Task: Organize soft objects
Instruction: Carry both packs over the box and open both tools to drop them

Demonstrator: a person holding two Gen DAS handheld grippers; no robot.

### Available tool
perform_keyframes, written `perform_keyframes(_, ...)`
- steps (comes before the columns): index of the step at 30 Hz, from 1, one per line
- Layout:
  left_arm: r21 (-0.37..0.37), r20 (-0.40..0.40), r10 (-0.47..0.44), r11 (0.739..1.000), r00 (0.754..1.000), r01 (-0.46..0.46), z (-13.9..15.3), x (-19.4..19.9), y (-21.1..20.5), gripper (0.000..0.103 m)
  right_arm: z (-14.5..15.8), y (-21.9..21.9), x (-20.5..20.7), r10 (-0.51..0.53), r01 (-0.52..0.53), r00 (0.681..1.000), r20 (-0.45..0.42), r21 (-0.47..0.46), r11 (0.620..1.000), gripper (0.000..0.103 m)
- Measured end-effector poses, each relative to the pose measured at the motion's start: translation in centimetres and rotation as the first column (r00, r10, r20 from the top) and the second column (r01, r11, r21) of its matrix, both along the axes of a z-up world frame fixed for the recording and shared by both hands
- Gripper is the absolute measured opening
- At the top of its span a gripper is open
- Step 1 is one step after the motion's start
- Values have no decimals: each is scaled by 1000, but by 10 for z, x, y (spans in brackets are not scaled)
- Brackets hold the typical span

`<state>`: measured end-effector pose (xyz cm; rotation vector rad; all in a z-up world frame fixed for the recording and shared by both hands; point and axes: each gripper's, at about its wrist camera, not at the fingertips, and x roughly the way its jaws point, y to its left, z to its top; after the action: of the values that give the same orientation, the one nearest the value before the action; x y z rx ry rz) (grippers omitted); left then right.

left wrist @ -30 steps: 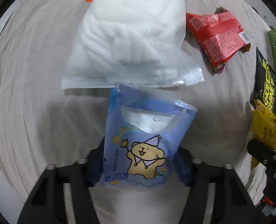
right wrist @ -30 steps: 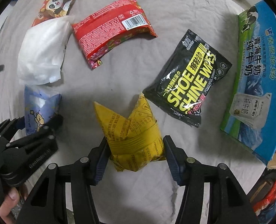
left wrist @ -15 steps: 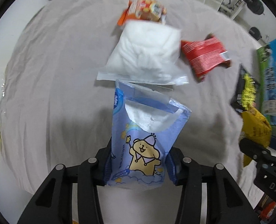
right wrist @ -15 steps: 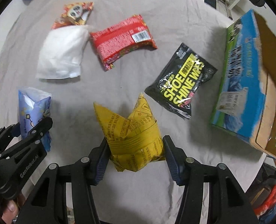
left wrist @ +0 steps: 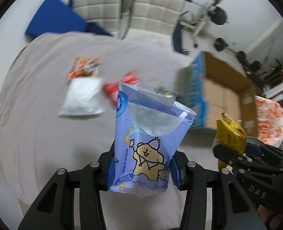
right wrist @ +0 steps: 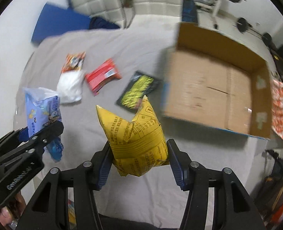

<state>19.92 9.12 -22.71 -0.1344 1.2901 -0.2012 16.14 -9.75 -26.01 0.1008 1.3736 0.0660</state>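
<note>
My left gripper (left wrist: 143, 167) is shut on a blue tissue pack with a bear print (left wrist: 147, 143) and holds it high above the grey cloth-covered table (left wrist: 45, 134). My right gripper (right wrist: 138, 162) is shut on a yellow packet (right wrist: 135, 140), also lifted; it shows at the right of the left wrist view (left wrist: 230, 134). The tissue pack shows at the left of the right wrist view (right wrist: 42, 109). An open cardboard box (right wrist: 214, 88) stands on the right of the table.
On the table lie a white bag (right wrist: 70, 90), a red packet (right wrist: 102, 76), an orange snack packet (right wrist: 73, 62) and a black shoe-wipes pack (right wrist: 137, 92). White chairs (left wrist: 107, 5) and a blue mat (left wrist: 55, 19) are beyond the far edge.
Both grippers have risen and tilted up with their packs, so the table looks smaller. The open box and the room behind have come into view.
</note>
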Motion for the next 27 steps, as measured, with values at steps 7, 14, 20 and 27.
perform_keyframes(7,-45,25,-132,990,991,133,23,25,-89,44,33,-110,-6,-167,168,984,56,-18,986,57)
perform_keyframes(14,-38,46,-223,974,974,225,21,56,-175,44,19,-189,17,-253,255,966,54,-31,967,57)
perform_keyframes(20,-35,47,-241,969,969,243,17,90,-226,44,0,-232,55,-269,271,962,50,-42,962,57)
perform_keyframes(27,-43,11,-247,968,969,247,-8,130,-265,44,-30,-265,95,-270,271,963,24,-38,962,57)
